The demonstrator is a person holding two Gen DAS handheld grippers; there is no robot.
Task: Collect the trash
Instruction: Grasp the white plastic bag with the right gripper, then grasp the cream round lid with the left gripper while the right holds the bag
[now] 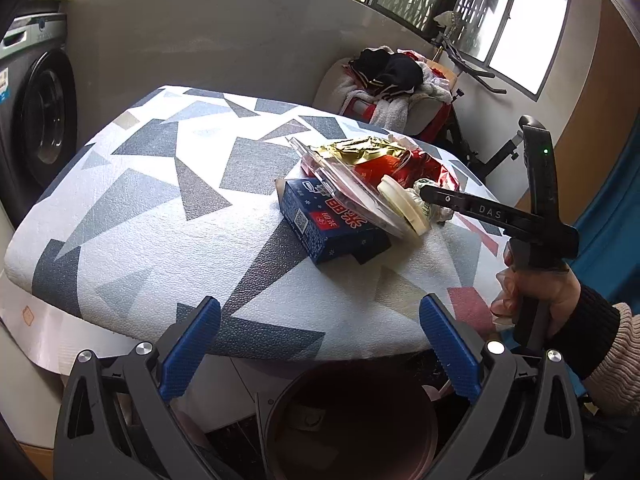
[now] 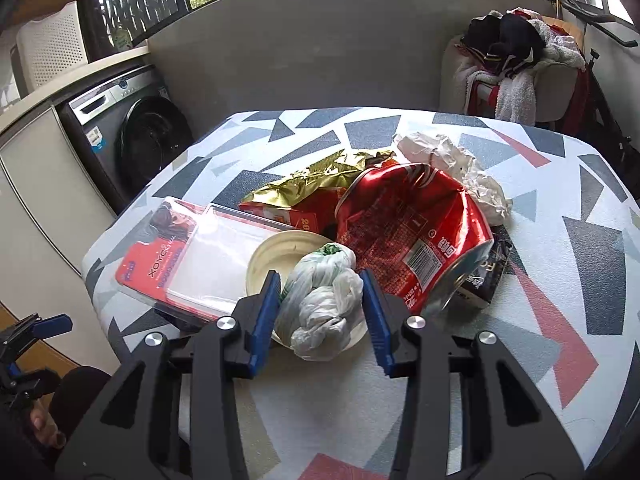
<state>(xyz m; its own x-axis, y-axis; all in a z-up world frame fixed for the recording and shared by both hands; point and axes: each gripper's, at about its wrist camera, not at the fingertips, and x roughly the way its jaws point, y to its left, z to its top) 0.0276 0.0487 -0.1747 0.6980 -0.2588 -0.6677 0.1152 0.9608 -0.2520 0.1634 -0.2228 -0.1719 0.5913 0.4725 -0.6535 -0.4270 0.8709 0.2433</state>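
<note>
Jaws wide on left gripper point(image 1: 320, 332), empty; right gripper point(image 2: 320, 300) parted, straddling crumpled white plastic bag point(image 2: 324, 304) atop cream lid point(image 2: 276, 256), long axis pointing away. Beside crushed red can point(image 2: 412, 224).

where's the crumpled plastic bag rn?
Right wrist view, centre: the plastic bag sits between the open right tongs, on the cream lid, left of the crushed red can.

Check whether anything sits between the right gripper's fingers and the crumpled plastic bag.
Nothing visible blocks it. The right gripper is open with the crumpled plastic bag already between its fingers. The bag rests on a cream lid, and the crushed red can lies close beside the right-hand finger.
</note>
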